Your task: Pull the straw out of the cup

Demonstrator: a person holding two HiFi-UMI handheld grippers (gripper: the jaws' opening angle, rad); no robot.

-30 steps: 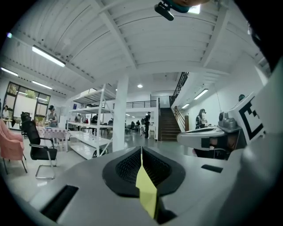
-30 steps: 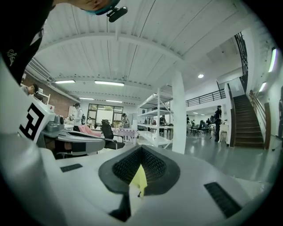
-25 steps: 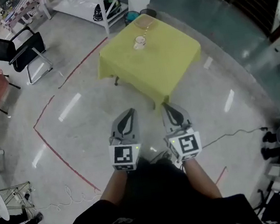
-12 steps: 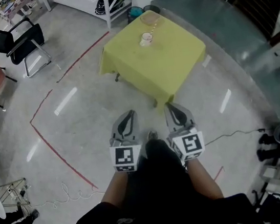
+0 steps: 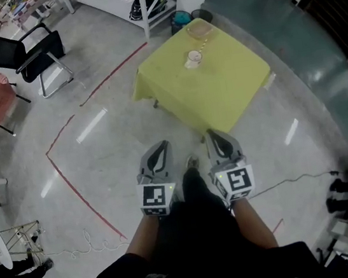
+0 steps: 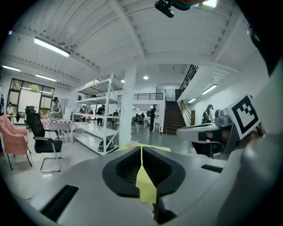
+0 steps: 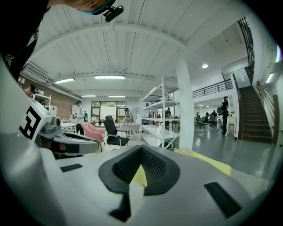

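Straw (image 5: 199, 46) in the cup (image 5: 193, 60), upper middle of the frame.
It looks thin, light and bendy, so pinch it softly near the top. The cup sits on the yellow worktop (image 5: 231, 91). The left gripper (image 5: 160, 145) and right gripper (image 5: 212, 133) have their jaws clenched on nothing, well away.

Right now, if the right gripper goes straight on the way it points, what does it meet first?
Probably the near edge of the yellow-clothed table, just ahead of the right gripper; nothing shows in between. The cup sits further back. Depth is unclear.
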